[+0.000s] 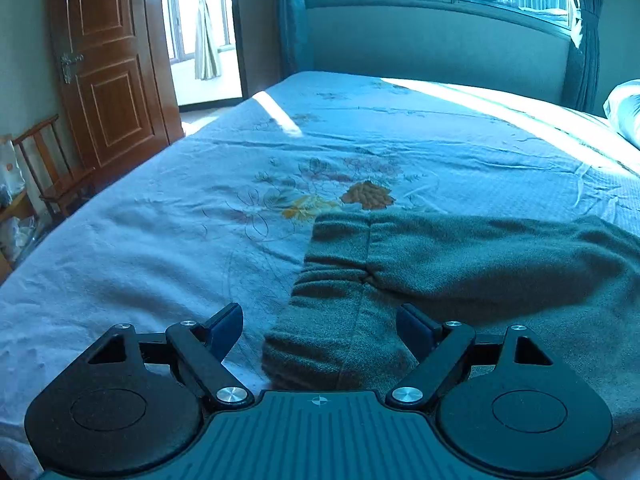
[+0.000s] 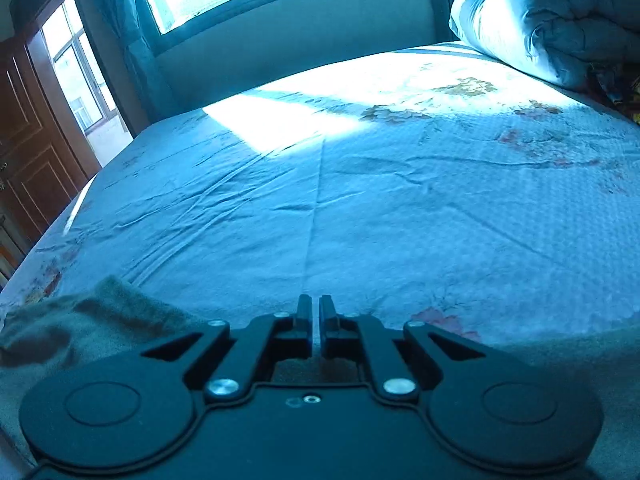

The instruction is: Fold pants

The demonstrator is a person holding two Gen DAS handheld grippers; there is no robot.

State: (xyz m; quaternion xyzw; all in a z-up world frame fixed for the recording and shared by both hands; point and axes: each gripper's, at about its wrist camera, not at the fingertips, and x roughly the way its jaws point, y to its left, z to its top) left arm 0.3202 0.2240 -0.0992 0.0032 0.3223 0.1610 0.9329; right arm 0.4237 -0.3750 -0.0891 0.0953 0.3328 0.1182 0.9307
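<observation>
Grey-green fleece pants [image 1: 460, 264] lie folded on the bed, their cuff ends pointing left in the left wrist view. My left gripper [image 1: 320, 320] is open, its fingers straddling the near cuff edge just above the cloth, holding nothing. In the right wrist view a corner of the pants [image 2: 92, 320] shows at lower left. My right gripper [image 2: 315, 312] is shut, with only a thin gap between the pads; I see nothing between them. It hovers over the bed sheet [image 2: 360, 220] to the right of the pants.
The bed [image 1: 200, 220] has a pale blue floral sheet. A rolled duvet [image 2: 552, 20] lies at the far right. A wooden door [image 1: 108, 68] and a small chair [image 1: 52, 176] stand left of the bed. Windows with curtains run along the far wall.
</observation>
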